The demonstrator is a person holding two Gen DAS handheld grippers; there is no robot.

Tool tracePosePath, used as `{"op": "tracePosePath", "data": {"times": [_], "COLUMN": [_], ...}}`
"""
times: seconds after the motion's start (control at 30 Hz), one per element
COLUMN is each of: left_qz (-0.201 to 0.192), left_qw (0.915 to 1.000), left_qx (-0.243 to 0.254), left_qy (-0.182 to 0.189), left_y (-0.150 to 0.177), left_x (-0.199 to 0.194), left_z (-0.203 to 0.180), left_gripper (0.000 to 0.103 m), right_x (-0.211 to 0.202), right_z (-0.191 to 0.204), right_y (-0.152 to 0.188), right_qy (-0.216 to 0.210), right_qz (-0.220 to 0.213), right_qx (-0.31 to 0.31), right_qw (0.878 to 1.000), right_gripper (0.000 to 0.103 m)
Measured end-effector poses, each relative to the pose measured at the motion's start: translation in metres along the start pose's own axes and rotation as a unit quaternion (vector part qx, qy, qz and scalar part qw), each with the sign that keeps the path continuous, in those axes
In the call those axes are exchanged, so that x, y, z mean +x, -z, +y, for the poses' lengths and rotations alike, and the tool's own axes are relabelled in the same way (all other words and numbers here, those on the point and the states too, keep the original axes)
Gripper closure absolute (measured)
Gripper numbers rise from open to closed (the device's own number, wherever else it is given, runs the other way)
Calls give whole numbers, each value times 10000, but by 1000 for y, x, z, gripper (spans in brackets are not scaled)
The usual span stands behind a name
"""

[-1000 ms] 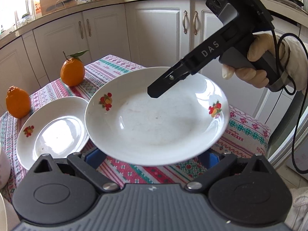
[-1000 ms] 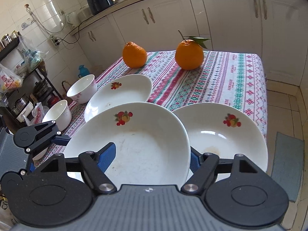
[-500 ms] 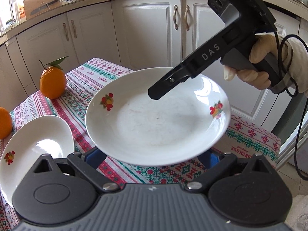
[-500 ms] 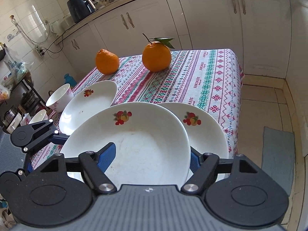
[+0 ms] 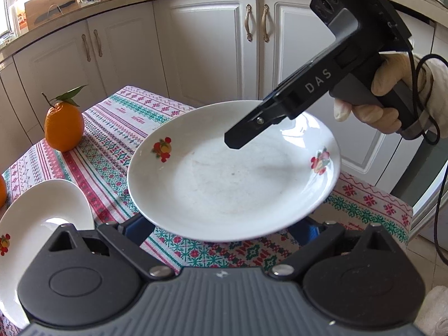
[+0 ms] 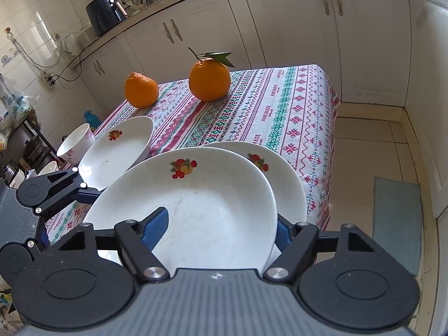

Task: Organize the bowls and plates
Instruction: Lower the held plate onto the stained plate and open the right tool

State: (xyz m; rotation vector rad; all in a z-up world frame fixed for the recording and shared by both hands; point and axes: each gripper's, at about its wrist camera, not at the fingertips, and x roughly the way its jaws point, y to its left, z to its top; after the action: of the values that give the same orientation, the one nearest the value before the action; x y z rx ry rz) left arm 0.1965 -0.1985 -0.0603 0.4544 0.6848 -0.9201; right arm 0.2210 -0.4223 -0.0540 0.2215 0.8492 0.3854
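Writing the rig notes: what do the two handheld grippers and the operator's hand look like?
Both grippers, left gripper and right gripper, have black linkage arms, silver pivot screws, blue finger pads and a ribbed grey body. The right one's side reads "DAS"; a black cable trails from its grip. The hand wears a light glove.

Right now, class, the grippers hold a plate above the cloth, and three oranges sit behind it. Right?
Wrong count: only two sit behind it, a leafy orange and a bare orange, as the right wrist view shows. The left gripper and right gripper do hold a plate above the cloth.
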Motion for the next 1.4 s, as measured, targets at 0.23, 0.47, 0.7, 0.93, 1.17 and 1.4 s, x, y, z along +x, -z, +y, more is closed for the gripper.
{"op": "tracePosePath", "data": {"times": [0.23, 0.47, 0.7, 0.93, 1.17, 1.4], "left_qz": [-16, -23, -55, -139, -262, -322], "left_qw": [10000, 10000, 10000, 9999, 9997, 9995], "left_qx": [-42, -49, -66, 25, 10, 55], "left_qy": [-45, 11, -3, -12, -2, -25], "left_y": [-1, 0, 2, 1, -2, -2], "left_x": [8, 11, 11, 9, 6, 0], "left_z": [10, 9, 10, 6, 2, 0], "left_gripper": [1, 1, 1, 1, 2, 2], "right_x": [-5, -10, -17, -20, -18, -15], "right_z": [0, 3, 8, 14, 21, 27], "right_y": [4, 9, 9, 10, 11, 12], "right_qy": [76, 256, 427, 631, 849, 977], "right_qz": [31, 100, 76, 118, 185, 288], "right_qx": [29, 7, -21, -68, -171, -294], "right_qw": [10000, 9996, 9991, 9979, 9961, 9944], "right_gripper": [22, 22, 22, 22, 22, 17]}}
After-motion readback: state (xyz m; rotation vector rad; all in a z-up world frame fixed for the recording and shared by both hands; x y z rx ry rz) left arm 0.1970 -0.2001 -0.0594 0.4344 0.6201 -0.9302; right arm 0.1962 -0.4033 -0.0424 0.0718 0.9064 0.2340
